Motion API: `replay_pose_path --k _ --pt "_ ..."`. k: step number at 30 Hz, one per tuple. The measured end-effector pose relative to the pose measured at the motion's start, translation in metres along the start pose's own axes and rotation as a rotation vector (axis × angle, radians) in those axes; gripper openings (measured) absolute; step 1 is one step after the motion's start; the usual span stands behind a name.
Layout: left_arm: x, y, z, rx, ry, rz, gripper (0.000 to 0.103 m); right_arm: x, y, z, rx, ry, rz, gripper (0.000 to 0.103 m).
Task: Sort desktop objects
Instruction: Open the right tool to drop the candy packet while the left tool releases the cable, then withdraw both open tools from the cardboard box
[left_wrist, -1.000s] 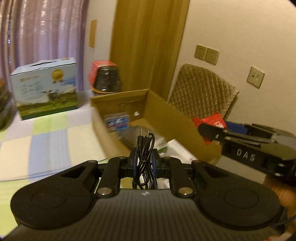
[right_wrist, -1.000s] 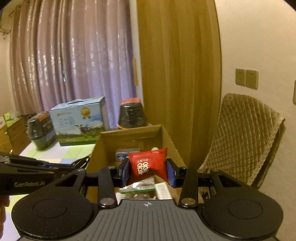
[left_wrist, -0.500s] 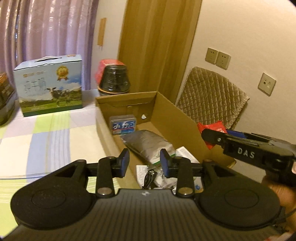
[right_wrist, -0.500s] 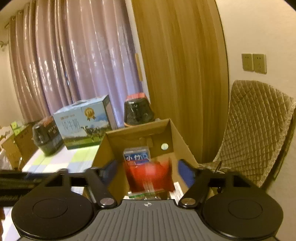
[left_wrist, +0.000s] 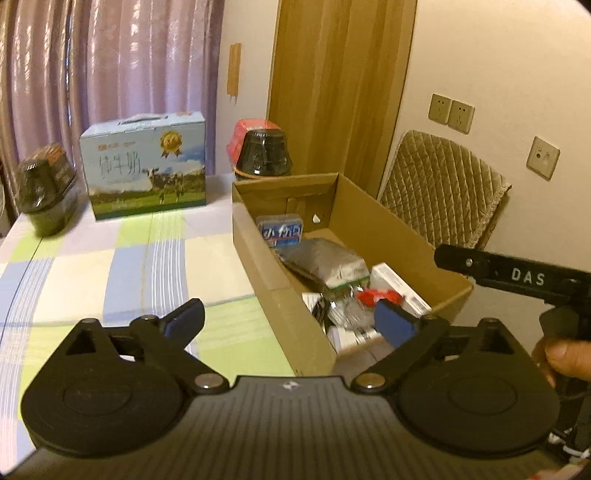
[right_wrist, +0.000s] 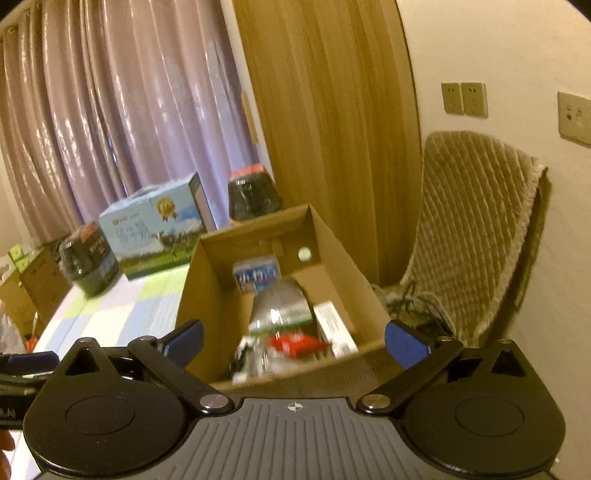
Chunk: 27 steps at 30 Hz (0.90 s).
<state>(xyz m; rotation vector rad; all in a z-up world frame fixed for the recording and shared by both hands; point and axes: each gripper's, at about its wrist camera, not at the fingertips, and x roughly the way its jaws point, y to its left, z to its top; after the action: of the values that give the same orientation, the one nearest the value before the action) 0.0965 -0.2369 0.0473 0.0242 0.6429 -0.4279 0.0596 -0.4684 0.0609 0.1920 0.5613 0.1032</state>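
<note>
so the bench with its checked cloth looks bare up front, just a milk carton and two dark jars along the back. The box sits at its right edge and that's where the sorted stuff is: a blue pack at the far end, a silver pouch in the middle, a white carton beside it, and at the near end a red packet and a black cable lying in the pile

Both grippers hang over the near end of the box. Left gripper jaws are opening, spread wide with nothing between them. Right gripper same deal, opening wide and holding nothing

My read: this is the drop step, both items are in the box. Next move calls for backing out clear of the box wall and finding whatever's left on the bench, though I can't spot any loose item from here
</note>
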Motion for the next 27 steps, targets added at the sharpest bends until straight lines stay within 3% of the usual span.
replay_pose_path --k 9,27 --pt "-0.027 -0.014 -0.019 -0.045 0.068 0.017 0.102 -0.038 0.006 -0.016 -0.051 0.124 -0.011 0.101" --pt "-0.05 -0.032 -0.028 -0.117 0.086 0.037 0.102 -0.069 0.018 -0.02 -0.087 0.147 0.006 0.101"
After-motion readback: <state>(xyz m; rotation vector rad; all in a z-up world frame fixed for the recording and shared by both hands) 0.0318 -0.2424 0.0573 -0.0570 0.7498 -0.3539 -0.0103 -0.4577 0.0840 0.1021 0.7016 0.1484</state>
